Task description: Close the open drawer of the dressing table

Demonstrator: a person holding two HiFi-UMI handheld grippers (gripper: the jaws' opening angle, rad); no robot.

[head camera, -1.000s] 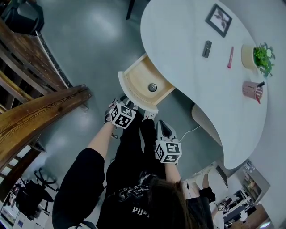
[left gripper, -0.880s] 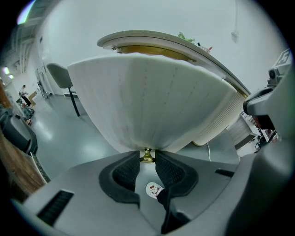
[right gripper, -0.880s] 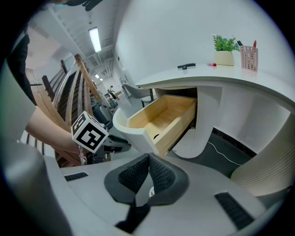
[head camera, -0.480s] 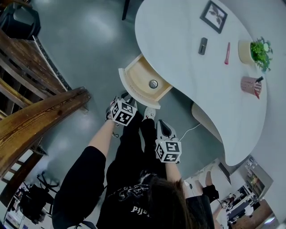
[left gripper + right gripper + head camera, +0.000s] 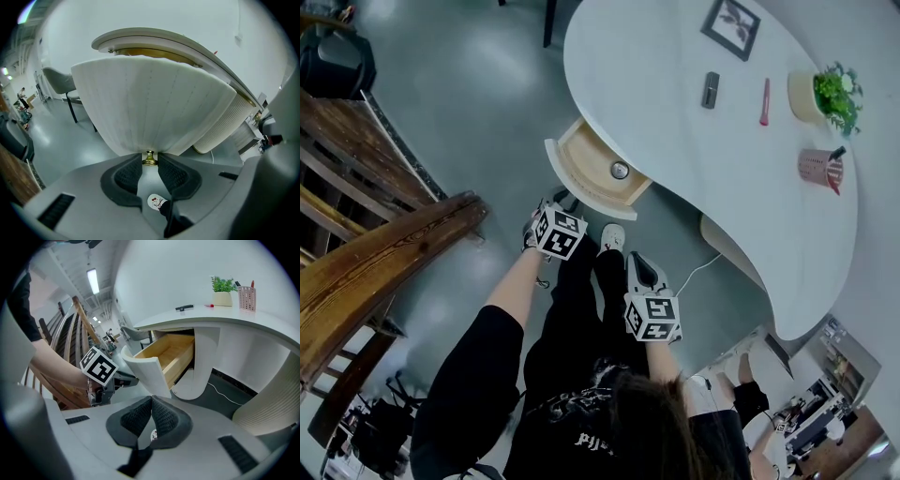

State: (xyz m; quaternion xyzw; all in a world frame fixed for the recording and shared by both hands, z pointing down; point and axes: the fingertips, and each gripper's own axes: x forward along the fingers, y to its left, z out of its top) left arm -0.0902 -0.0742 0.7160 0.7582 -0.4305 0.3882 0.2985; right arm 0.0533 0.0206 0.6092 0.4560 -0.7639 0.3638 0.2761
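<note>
Left gripper view is showing the left claw [image 5: 149, 163] pinching the small brass knob [image 5: 149, 157] at the bottom edge of the drawer [image 5: 150, 108], whose front is a curved, ribbed white panel. The box is looking like pale wood, probably light and rigid on runners, so the knob's the handhold. It's sticking partway out of the smooth white surface [image 5: 694, 141], upper middle of the head view. The right claw [image 5: 151, 404] is sitting pressed together, empty.

Drawer [image 5: 573, 188] — curved white ribbed front, pale wood interior, small brass knob [image 5: 149, 158] low on the front. Partly open, jutting from under one end of the dressing table [image 5: 694, 178] — white, curved top.
</note>
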